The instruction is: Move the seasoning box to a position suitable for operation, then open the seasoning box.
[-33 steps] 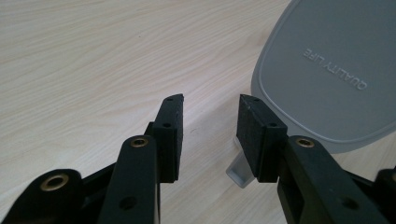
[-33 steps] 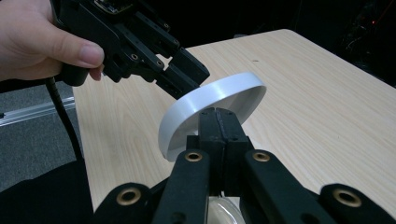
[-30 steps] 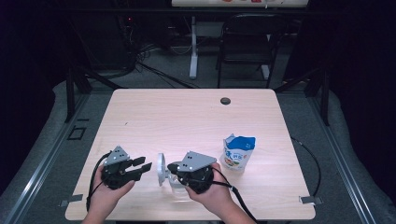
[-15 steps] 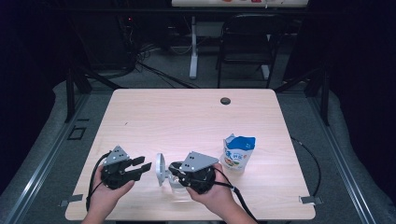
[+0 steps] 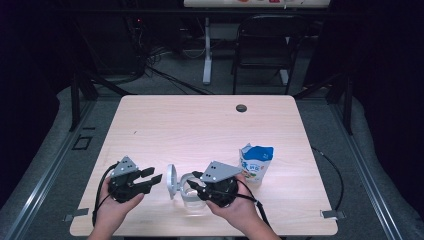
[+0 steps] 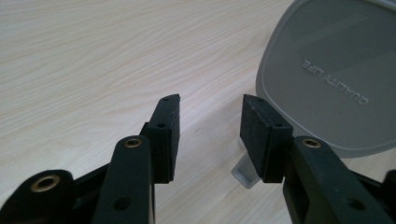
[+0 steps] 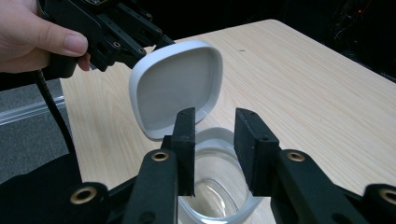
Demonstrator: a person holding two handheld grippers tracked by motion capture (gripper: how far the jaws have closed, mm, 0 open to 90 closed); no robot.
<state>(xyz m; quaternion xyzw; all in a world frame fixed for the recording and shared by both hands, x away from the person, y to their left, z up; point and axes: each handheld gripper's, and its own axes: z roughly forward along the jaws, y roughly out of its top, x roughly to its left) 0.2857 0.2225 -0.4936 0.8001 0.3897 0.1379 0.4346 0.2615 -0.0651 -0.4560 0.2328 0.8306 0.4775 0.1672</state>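
A clear plastic container (image 5: 194, 200) (image 7: 219, 198) stands near the table's front edge. Its grey hinged lid (image 5: 171, 181) (image 7: 175, 88) is flipped up on its left side. The lid's outer face (image 6: 329, 77) reads "QUALITY LIFE". My right gripper (image 5: 194, 183) (image 7: 212, 116) hangs open just over the container's mouth, its jaws on either side of the far rim. My left gripper (image 5: 154, 175) (image 6: 210, 105) is open, just left of the lid and pointed at it, with nothing between its pads; it also appears behind the lid (image 7: 140, 28) in a hand.
A blue and white pouch (image 5: 256, 164) stands upright right of the container, close to my right hand. A dark round hole (image 5: 241, 108) sits near the table's far edge. Chairs and stands lie beyond the light wooden table (image 5: 200, 130).
The right gripper has shifted very slightly right over the container. The left gripper and the raised lid stay where they were.
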